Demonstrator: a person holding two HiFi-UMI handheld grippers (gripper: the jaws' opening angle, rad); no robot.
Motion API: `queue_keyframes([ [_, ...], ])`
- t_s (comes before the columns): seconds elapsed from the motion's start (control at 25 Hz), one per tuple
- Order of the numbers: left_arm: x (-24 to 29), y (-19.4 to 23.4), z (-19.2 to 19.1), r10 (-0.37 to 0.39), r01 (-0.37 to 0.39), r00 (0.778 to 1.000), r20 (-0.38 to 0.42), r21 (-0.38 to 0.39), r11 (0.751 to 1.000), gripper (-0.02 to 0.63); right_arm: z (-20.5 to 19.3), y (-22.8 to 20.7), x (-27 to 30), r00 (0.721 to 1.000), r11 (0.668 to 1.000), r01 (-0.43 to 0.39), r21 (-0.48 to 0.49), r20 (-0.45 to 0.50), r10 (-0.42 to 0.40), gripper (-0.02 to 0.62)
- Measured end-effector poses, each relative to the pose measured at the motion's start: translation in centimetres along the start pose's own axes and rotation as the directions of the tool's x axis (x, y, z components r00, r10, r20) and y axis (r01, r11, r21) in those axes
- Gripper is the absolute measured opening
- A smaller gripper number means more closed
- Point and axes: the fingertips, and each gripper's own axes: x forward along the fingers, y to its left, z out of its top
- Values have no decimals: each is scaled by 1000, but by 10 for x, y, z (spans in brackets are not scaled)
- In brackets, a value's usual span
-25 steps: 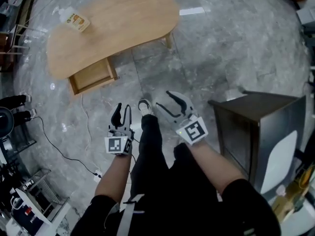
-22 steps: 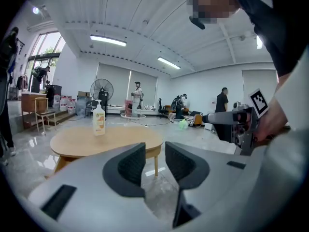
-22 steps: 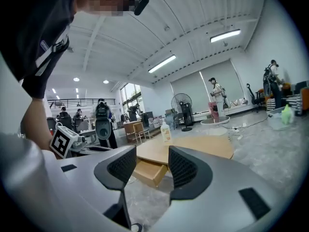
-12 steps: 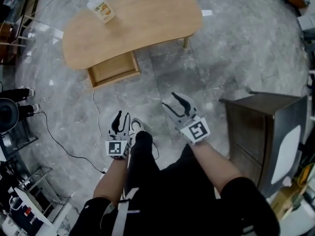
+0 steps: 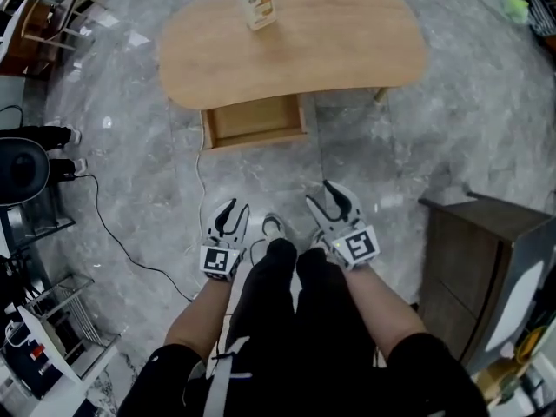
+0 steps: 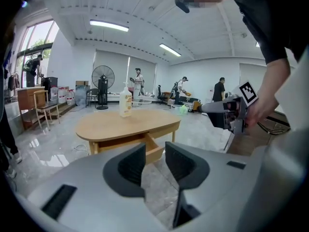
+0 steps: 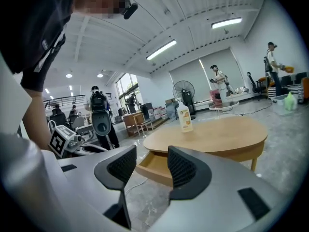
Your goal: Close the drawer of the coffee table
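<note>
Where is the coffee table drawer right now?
In the head view, the drawer juts open from the near edge of the coffee table, left of centre, ahead of the left gripper.

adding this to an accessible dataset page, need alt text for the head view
Looking down, a wooden coffee table stands with its drawer open toward the person, who holds the left gripper and right gripper short of it, both open and empty. A pump bottle stands on the tabletop; a dark cabinet is at right.
</note>
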Motion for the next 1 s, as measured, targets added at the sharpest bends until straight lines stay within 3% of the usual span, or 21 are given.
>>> queue_keyframes([
  [0.12, -1, 9, -10, 18, -18, 1000, 2, 7, 1000, 123, -10, 8, 6, 999, 999, -36, -16, 9, 36, 195],
  [0.2, 2, 11, -19, 42, -42, 999, 0, -13, 999, 123, -23, 2, 5, 998, 996, -57, -69, -36, 54, 195],
  [0.28, 6, 15, -28, 49, -49, 999, -16, -32, 998, 123, -41, -9, 2, 995, 995, -45, -94, -97, 36, 195],
  [0.44, 30, 42, -63, 32, -32, 998, -50, 11, 999, 123, -80, -28, 19, 981, 994, -12, -104, -192, -9, 195],
  [0.56, 56, 63, -77, 36, -38, 998, -59, -41, 998, 123, -108, -40, 48, 972, 997, -7, -77, -235, -11, 195],
  [0.8, 114, 92, -118, -59, 60, 995, -84, 18, 998, 123, -151, -49, 122, 960, 996, -48, -75, -278, 25, 193],
  [1.0, 150, 113, -142, -83, 85, 991, -104, 16, 996, 123, -190, -45, 165, 932, 986, -139, -87, -349, 101, 193],
])
